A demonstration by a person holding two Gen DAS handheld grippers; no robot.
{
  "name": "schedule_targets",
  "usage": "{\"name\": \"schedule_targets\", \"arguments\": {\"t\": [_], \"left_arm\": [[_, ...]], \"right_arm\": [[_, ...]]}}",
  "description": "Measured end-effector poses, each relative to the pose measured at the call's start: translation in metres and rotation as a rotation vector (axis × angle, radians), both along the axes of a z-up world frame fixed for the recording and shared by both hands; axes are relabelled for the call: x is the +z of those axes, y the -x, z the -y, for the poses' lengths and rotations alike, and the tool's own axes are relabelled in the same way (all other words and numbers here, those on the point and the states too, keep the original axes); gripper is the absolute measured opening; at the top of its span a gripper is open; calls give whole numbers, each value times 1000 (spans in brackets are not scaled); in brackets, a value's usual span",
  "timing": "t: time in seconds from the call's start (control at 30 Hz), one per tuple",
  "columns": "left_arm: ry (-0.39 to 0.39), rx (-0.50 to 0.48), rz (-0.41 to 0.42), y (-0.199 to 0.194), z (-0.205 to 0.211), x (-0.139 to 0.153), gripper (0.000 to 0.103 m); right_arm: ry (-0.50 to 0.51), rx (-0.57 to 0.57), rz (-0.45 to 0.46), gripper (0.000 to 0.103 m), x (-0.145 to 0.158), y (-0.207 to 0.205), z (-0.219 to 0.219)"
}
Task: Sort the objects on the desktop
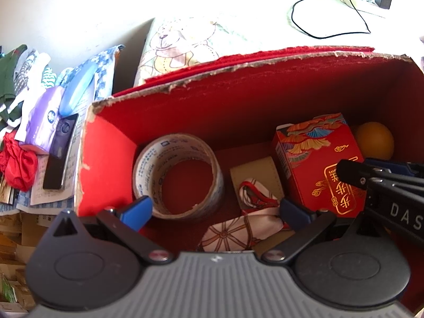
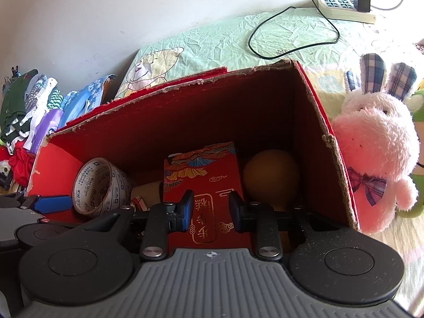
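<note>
A torn red cardboard box (image 1: 238, 63) (image 2: 185, 84) stands open on the bed. Inside it lie a tape roll (image 1: 148, 164) (image 2: 116, 182), a beige case (image 1: 254, 169), a patterned scarf (image 1: 238, 228), a red gold-printed packet (image 1: 318, 159) (image 2: 206, 175) and an orange (image 1: 375, 139) (image 2: 270, 175). My left gripper (image 1: 216, 210) is wide open above the scarf, one blue fingertip beside the tape roll. My right gripper (image 2: 212, 209) (image 1: 352, 175) hovers over the red packet with its jaws partly apart, nothing clamped between them.
A white plush rabbit (image 2: 371, 137) leans against the box's right wall. A power strip (image 2: 341, 6) with a charger and black cable lies on the green sheet behind. Clothes, tissue packs and a dark phone-like slab (image 1: 58, 153) are piled to the left.
</note>
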State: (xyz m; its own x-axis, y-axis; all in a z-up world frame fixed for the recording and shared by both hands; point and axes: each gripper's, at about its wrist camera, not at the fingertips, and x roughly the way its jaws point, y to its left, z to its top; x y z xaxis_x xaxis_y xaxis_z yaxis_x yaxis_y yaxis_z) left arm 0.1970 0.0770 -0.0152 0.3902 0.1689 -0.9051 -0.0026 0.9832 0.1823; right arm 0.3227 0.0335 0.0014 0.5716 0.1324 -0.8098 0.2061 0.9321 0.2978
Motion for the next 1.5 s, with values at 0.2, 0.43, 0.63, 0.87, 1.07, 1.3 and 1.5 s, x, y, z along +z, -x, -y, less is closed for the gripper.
{"name": "schedule_targets", "arguments": {"t": [0.2,0.43,0.63,0.87,1.07,1.3,1.5], "left_arm": [[-6,2,-1,-1,2,0,102],[-14,6,-1,-7,1,-1,102],[-15,7,2,-7,5,1,101],[-10,3,0,-12,7,1,101],[-4,1,4,-14,0,-1,101],[2,9,32,3,-1,1,98],[8,31,41,2,-4,3,97]], "right_arm": [[17,-5,-7,30,0,0,-1],[36,-14,-12,30,1,1,-3],[37,-14,-12,30,1,1,-3],[33,-10,-9,30,1,1,-3],[50,-15,-2,30,2,3,-6],[63,-23,10,32,5,3,-5],[127,-29,38,36,12,8,-10]]}}
